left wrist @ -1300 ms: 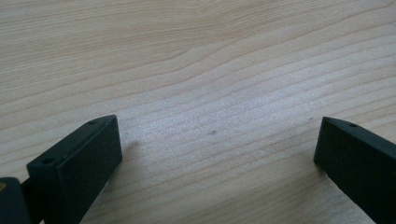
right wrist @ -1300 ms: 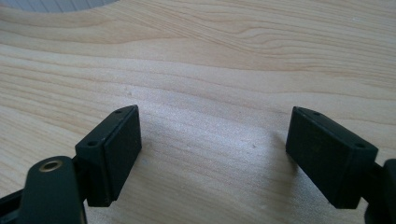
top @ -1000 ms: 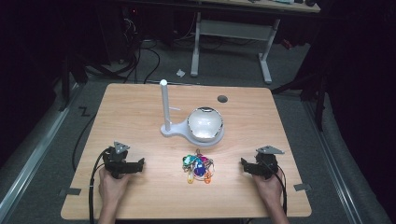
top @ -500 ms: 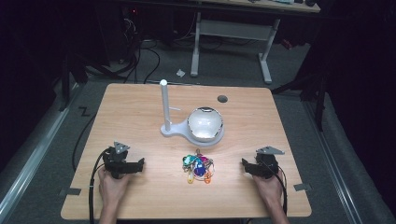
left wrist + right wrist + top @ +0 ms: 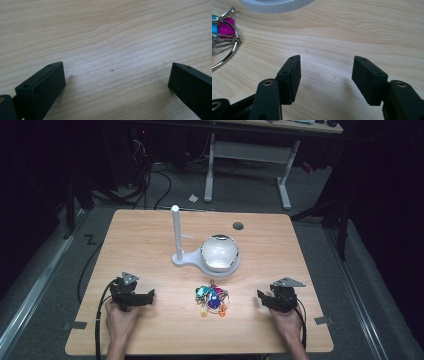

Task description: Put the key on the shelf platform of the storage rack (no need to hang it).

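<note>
**High view: two grippers at the near edge, key bunch between them**

Right gripper view has the right gripper (image 5: 325, 80) with its jaws partly apart over bare wood and nothing between them; they have just been closing. Ahead and to the left in that view lies a metal ring with pink and blue tags, part of the bunch of keys (image 5: 223, 35), well clear of the jaw tips. The white rim of the stand's base (image 5: 277, 6) crosses the top of that view, with open wood between it and the jaws.

Left gripper view has the left gripper (image 5: 116, 82) with its jaws spread wide and only wood grain between them, holding nothing.

From above, the left gripper (image 5: 150, 296) points toward the middle of the table (image 5: 310, 250), and the right gripper (image 5: 260, 297) points back at it. The bunch of keys (image 5: 212, 300) lies between the two, apart from both, with a strip of bare wood on each side. Both hands rest close to the near edge of the table.

Just beyond the keys stands the shiny bowl (image 5: 220, 252) on the white base, with the upright white post (image 5: 176, 232) at its left. Behind and to either side of these the tabletop runs open to the far edge and both side edges, apart from a small dark hole (image 5: 238, 226) near the far right.
</note>
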Tool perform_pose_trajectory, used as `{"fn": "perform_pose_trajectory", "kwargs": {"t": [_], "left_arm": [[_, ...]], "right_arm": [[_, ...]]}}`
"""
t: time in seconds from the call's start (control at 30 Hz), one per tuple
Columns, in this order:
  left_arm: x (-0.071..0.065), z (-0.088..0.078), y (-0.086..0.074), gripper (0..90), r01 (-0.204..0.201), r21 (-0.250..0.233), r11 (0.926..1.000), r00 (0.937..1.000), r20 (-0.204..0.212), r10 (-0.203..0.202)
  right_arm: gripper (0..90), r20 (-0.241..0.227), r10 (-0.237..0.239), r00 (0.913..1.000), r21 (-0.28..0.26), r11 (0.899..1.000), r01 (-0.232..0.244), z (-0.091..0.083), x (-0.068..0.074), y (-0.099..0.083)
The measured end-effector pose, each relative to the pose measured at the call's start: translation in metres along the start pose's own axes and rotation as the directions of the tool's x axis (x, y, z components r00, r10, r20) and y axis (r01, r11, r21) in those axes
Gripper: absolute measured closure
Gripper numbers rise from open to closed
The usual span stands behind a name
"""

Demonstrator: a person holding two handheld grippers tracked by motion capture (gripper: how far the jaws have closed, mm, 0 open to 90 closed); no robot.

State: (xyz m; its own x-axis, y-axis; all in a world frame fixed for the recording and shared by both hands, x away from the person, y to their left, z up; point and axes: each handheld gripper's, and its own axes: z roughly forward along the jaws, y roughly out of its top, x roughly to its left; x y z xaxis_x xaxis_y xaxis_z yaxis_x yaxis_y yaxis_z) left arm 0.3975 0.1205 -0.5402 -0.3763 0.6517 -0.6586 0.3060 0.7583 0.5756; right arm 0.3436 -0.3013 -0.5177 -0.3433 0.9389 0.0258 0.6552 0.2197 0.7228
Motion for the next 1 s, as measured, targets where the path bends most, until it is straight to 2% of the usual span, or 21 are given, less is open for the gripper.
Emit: {"fn": "perform_pose_trajectory", "kwargs": {"t": [0.17, 0.3, 0.33, 0.47, 0.5, 0.67, 0.7, 0.83, 0.87, 1.0], "left_arm": [[0.000, 0.000, 0.000, 1.3, 0.000, 0.001, 1.0000, 1.0000, 0.000, 0.000], [0.000, 0.000, 0.000, 1.3, 0.001, 0.001, 1.0000, 1.0000, 0.000, -0.001], [0.000, 0.000, 0.000, 1.3, 0.001, 0.000, 1.0000, 1.0000, 0.000, -0.001], [0.000, 0.000, 0.000, 1.3, 0.001, 0.000, 1.0000, 1.0000, 0.000, -0.001], [0.000, 0.000, 0.000, 1.3, 0.001, 0.000, 1.0000, 1.0000, 0.000, -0.001], [0.000, 0.000, 0.000, 1.3, 0.001, 0.000, 1.0000, 1.0000, 0.000, -0.001], [0.000, 0.000, 0.000, 1.3, 0.002, 0.000, 1.0000, 1.0000, -0.001, -0.002], [0.000, 0.000, 0.000, 1.3, 0.001, 0.000, 1.0000, 1.0000, 0.000, -0.001], [0.000, 0.000, 0.000, 1.3, 0.001, 0.000, 1.0000, 1.0000, 0.000, -0.001], [0.000, 0.000, 0.000, 1.4, 0.002, 0.000, 1.0000, 1.0000, -0.001, -0.002]], "right_arm": [[42.7, -0.037, -0.037, 0.9986, -0.008, 0.999, 0.037, -0.002, 0.011, 0.006], [42.7, -0.068, -0.043, 0.9967, -0.018, 0.999, 0.042, -0.004, 0.019, 0.011], [42.8, -0.085, -0.058, 0.9946, -0.032, 0.998, 0.056, -0.005, 0.025, 0.014], [42.7, -0.115, -0.080, 0.9902, -0.032, 0.997, 0.076, -0.003, 0.033, 0.017], [42.7, -0.140, -0.086, 0.9865, -0.026, 0.996, 0.083, -0.003, 0.039, 0.019], [42.3, -0.174, -0.109, 0.9787, -0.039, 0.994, 0.104, -0.001, 0.050, 0.024], [42.1, -0.196, -0.126, 0.9725, -0.039, 0.992, 0.120, 0.000, 0.057, 0.027], [42.0, -0.232, -0.157, 0.9599, -0.036, 0.988, 0.153, 0.005, 0.070, 0.029], [42.0, -0.232, -0.157, 0.9599, -0.036, 0.988, 0.153, 0.005, 0.070, 0.029], [42.5, -0.277, -0.180, 0.9438, -0.024, 0.983, 0.180, 0.011, 0.086, 0.029]]}}
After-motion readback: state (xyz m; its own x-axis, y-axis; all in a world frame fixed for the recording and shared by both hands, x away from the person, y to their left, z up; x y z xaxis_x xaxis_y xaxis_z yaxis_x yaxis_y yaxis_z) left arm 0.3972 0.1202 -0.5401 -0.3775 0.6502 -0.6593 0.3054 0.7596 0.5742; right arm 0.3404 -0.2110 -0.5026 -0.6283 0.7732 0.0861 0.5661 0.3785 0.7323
